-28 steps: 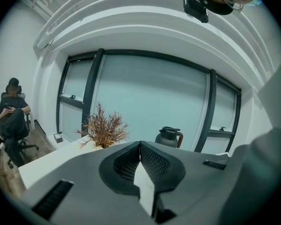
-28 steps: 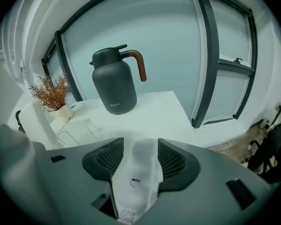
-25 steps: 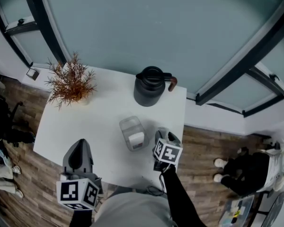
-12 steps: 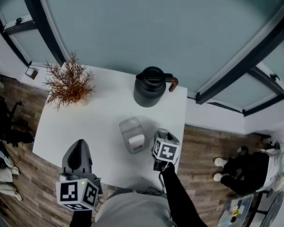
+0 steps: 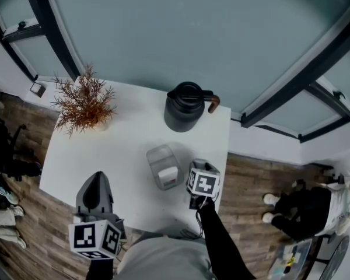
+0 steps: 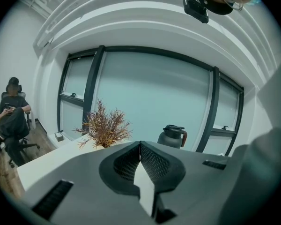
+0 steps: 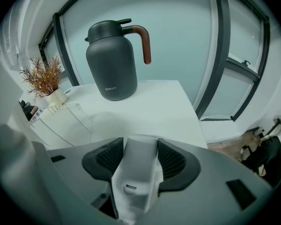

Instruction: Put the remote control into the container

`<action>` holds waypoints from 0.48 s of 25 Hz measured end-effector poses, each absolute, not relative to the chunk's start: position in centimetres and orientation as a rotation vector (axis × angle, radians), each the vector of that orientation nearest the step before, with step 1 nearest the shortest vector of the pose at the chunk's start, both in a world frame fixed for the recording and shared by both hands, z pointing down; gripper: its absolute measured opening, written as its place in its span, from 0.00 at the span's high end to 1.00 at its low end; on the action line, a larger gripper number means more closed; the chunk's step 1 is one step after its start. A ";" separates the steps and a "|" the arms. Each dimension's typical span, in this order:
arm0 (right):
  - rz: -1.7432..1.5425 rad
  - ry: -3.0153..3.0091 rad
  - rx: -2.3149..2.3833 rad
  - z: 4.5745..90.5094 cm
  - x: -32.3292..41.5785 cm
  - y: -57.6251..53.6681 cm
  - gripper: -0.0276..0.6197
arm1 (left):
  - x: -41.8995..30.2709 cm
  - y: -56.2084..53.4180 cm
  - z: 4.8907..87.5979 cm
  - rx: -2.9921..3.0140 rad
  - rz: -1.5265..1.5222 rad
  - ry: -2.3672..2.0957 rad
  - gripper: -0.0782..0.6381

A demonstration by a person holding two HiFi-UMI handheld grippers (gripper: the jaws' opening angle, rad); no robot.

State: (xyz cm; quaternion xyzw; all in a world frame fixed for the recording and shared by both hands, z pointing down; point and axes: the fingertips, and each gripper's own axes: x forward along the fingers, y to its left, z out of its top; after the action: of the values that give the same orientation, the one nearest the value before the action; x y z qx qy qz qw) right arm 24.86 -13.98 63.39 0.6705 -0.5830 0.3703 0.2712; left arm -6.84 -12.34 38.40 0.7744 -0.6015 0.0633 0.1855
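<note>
Right gripper [image 7: 140,144] fingers clamping white remote control [image 7: 135,175], left gripper [image 6: 140,145] fingers closed, empty, dark jug [image 7: 111,62] logo unreadable

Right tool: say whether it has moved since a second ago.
Yes, slightly: in the head view the right tool, gripping the remote control, has edged toward the container.

**Right tongs clamped, left tongs closed and empty**

In the head view the left tongs [image 5: 97,178] sit at about 7 o'clock, low by the person's torso. They point up-frame toward 12, and their jaws meet at the tips with nothing between them. The right tongs [image 7: 140,146] sit at about 5 o'clock and tilt steeply downward. Their jaws press on both sides of a white remote control [image 7: 136,172]. The dark-sleeved right arm [image 5: 219,241] reaches up to them from 6 o'clock.
</note>
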 end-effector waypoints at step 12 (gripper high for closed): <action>0.999 -1.608 1.746 63.0 24.7 -14.2 0.63 | -6.9 -12.0 37.9 2.191 0.169 -1.703 0.88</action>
State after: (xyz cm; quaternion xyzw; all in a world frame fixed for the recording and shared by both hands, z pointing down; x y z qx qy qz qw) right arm 24.71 -14.23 63.05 0.6511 -0.5994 0.3725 0.2793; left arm -6.95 -11.99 37.91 0.7753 -0.6025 0.0598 0.1799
